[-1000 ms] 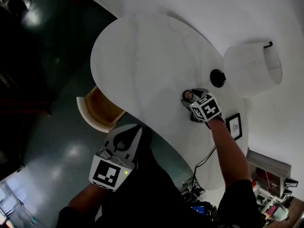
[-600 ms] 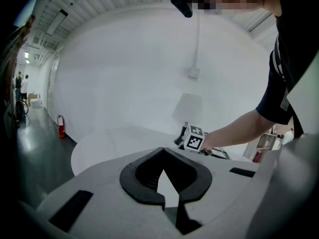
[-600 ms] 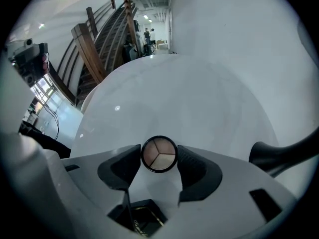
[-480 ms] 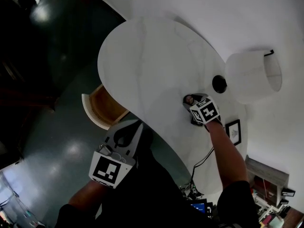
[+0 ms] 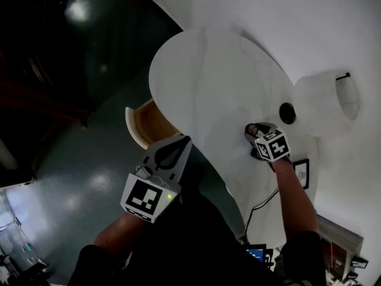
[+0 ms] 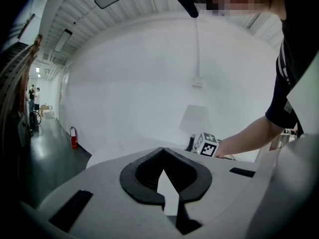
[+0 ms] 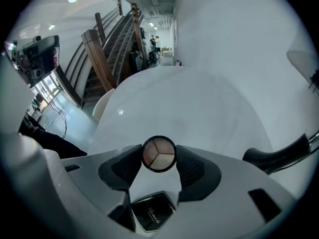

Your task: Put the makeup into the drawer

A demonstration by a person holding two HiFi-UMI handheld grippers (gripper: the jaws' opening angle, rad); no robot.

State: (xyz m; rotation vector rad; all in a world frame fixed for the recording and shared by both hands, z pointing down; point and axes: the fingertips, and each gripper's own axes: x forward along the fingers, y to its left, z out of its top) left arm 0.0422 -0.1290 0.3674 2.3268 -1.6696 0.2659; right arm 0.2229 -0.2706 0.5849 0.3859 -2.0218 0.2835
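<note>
A round makeup compact (image 7: 159, 154) with three beige shades sits between the pads of my right gripper (image 7: 159, 156). The jaws have just been closing and now press on its rim from both sides. In the head view the right gripper (image 5: 256, 133) holds the compact (image 5: 252, 128) just over the white table (image 5: 208, 82), near the lamp. My left gripper (image 5: 177, 149) hangs off the table's front edge beside the open wooden drawer (image 5: 144, 124), its jaws together and empty. The left gripper view shows the left gripper (image 6: 162, 150) with fingertips meeting.
A white lamp shade (image 5: 325, 100) on a black base (image 5: 287, 112) stands right of the right gripper. A small framed picture (image 5: 301, 173) lies near the forearm. A dark square case with a gilt edge (image 7: 152, 213) lies on the table under the right jaws.
The right gripper has come up slightly off the table with the compact between its jaws. The left gripper has risen and now sits closer to the drawer. The head view has swung sideways.
</note>
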